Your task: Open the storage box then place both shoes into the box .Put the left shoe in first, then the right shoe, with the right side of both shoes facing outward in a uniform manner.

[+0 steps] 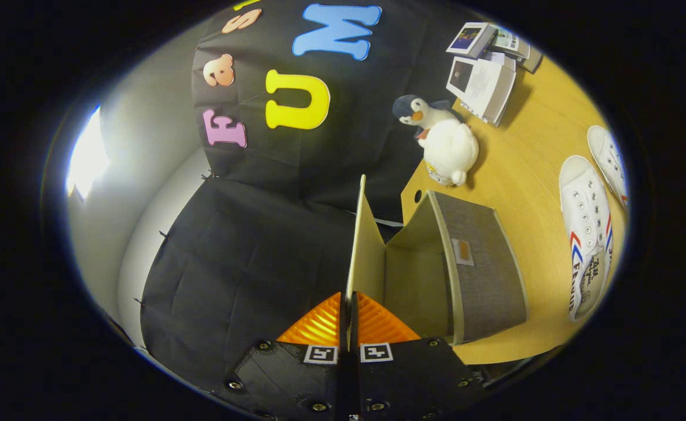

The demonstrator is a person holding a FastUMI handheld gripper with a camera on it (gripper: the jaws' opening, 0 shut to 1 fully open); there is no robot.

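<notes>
The tongs (348,301) pinch the lid (366,245) edge of the box (483,263), a thin, stiff, light panel best held near its rim.

Wooden table (530,146) w/ storage box (483,263), two shoes (588,234), plush penguin (445,143), booklets (486,67) atop.

I'm in a cloth-walled recording booth (249,257): beyond my fingers, a wooden desk (530,175) with booklets (483,82), plush penguin (445,140).
</notes>
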